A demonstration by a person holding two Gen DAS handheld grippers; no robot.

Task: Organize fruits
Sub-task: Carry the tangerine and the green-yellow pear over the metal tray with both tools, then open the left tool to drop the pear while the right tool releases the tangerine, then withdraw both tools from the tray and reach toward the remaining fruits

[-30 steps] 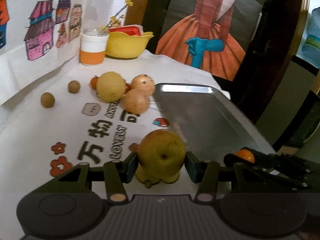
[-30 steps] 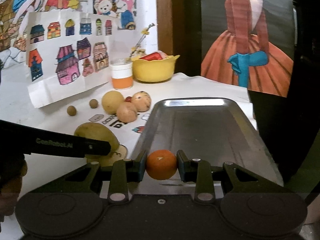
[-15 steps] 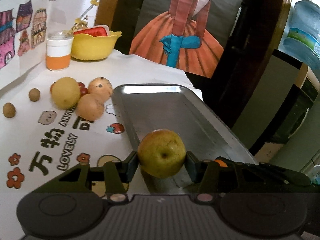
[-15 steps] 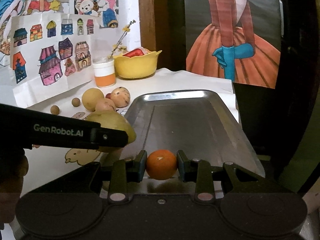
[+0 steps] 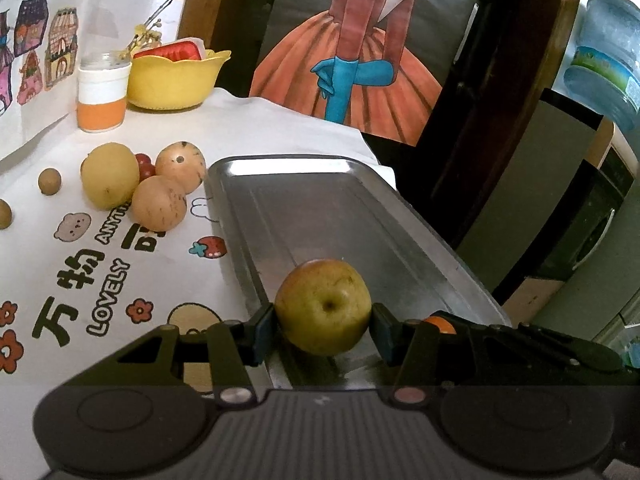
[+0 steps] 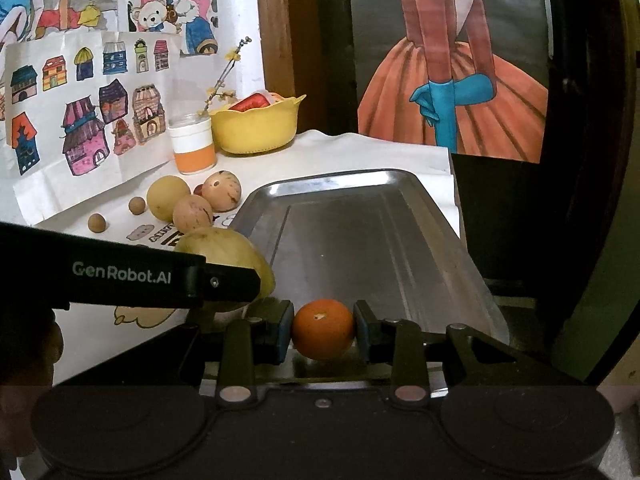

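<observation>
Two fruits are clamped: the left gripper (image 5: pixel 323 320) pinches an apple (image 5: pixel 322 306), the right gripper (image 6: pixel 322 330) an orange (image 6: pixel 323 329), both low-centre over the tray (image 6: pixel 360 236). Simultaneous release risks rolling and collision; round fruit lacks restraint.

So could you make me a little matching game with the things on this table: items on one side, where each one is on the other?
Things:
1. orange
2. yellow-green apple
3. yellow bowl
4. two small brown round fruits

Places:
A. held in the left gripper
B. on the cloth, left of the fruit pile
C. held in the right gripper
D. back of the table, beside the orange-banded cup

Pairs: 1-C, 2-A, 3-D, 4-B
</observation>
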